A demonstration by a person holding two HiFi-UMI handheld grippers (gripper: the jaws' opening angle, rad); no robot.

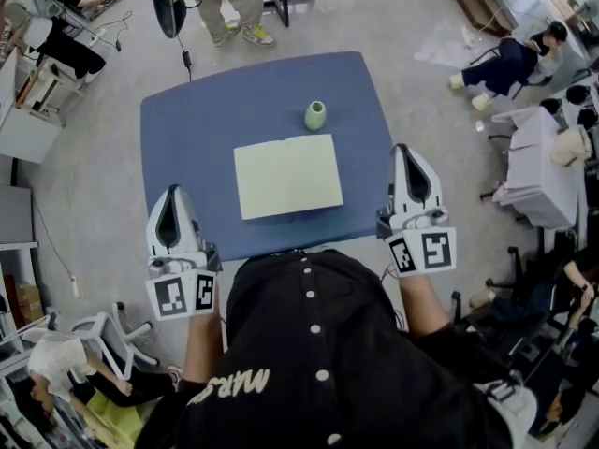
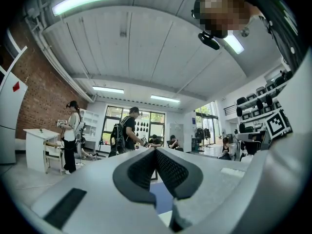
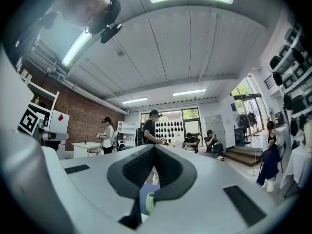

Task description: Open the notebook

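Both pairs of jaws are pressed together with nothing in them. The left gripper [image 1: 174, 195] sits off the table's near left corner and the right gripper [image 1: 405, 152] off its right edge. The notebook [image 1: 288, 176] lies flat between them, ahead and inward of each, its long side running left to right, about as far from one as the other. Whether its pale face is cover or page I cannot tell. A small green vase [image 1: 316, 115] stands just behind it on the blue table [image 1: 187, 129]. Grey floor, white desks and people surround it
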